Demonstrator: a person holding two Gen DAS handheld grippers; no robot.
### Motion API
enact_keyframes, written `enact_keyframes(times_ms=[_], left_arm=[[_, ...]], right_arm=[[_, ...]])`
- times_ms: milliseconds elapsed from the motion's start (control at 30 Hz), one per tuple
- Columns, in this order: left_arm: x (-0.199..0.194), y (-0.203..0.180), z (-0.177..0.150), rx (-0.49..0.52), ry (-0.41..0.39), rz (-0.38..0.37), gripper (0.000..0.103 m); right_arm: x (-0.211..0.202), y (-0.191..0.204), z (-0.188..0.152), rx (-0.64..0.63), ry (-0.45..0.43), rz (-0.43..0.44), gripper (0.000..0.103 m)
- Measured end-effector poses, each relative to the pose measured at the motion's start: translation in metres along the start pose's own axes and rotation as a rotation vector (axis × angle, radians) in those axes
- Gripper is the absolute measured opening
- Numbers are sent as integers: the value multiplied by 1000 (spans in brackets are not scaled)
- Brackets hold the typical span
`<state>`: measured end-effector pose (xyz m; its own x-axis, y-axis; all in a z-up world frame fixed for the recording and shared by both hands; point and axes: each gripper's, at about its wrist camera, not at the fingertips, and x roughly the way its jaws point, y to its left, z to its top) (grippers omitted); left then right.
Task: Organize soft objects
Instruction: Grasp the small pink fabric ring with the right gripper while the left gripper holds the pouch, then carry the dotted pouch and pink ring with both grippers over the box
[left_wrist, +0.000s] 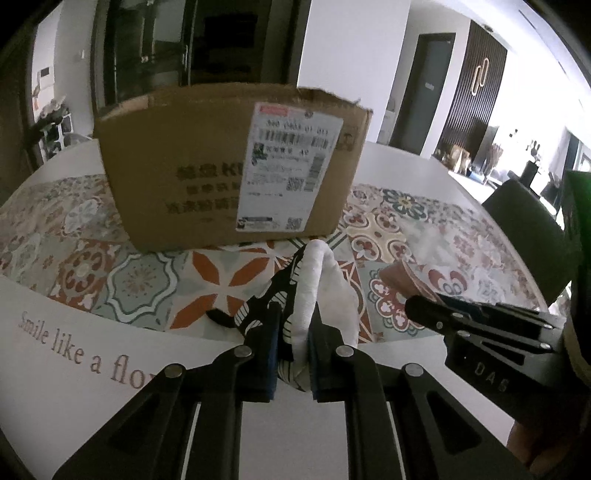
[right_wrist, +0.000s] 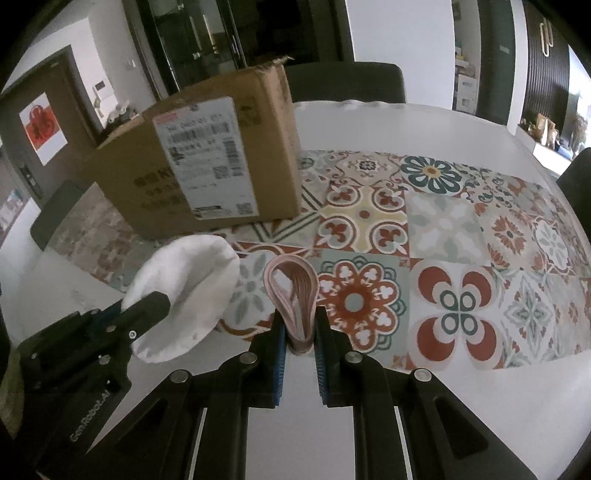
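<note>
My left gripper (left_wrist: 294, 332) is shut on a folded white cloth with a black leaf-print side (left_wrist: 314, 291), held up off the table in the left wrist view. From the right wrist view the same white cloth (right_wrist: 184, 291) bulges out at the lower left, with the left gripper (right_wrist: 147, 310) clamped on it. A folded pink striped cloth (right_wrist: 293, 291) is pinched between the blue pads of my right gripper (right_wrist: 298, 325), looping upward. The right gripper (left_wrist: 417, 306) also reaches in from the right of the left wrist view, with the pink striped cloth (left_wrist: 397, 275) at its tip.
A cardboard box with a shipping label (left_wrist: 236, 166) (right_wrist: 207, 162) stands just beyond both cloths on a patterned tile mat (right_wrist: 443, 229) over a white table (left_wrist: 55, 369). Dark chairs (right_wrist: 343, 83) (left_wrist: 524, 229) stand at the far and right edges.
</note>
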<state>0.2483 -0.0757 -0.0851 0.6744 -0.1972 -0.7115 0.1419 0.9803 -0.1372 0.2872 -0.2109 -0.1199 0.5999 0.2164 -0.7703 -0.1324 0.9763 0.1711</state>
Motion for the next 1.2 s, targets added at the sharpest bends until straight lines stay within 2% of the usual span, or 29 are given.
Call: enact_keyframes(times_ms=[433,833,1200], left_arm=[[-57,12,12,-21,-102,-6,14],[-100,25,30,20,-194,9,14],[-124,48,65,32,-270,31,14]], right_arm=[[-50,33,5,-13,-88,11,16],[-88,65,16,-13,-182,23,16],[-101,93,49,-14,-238,52,16]])
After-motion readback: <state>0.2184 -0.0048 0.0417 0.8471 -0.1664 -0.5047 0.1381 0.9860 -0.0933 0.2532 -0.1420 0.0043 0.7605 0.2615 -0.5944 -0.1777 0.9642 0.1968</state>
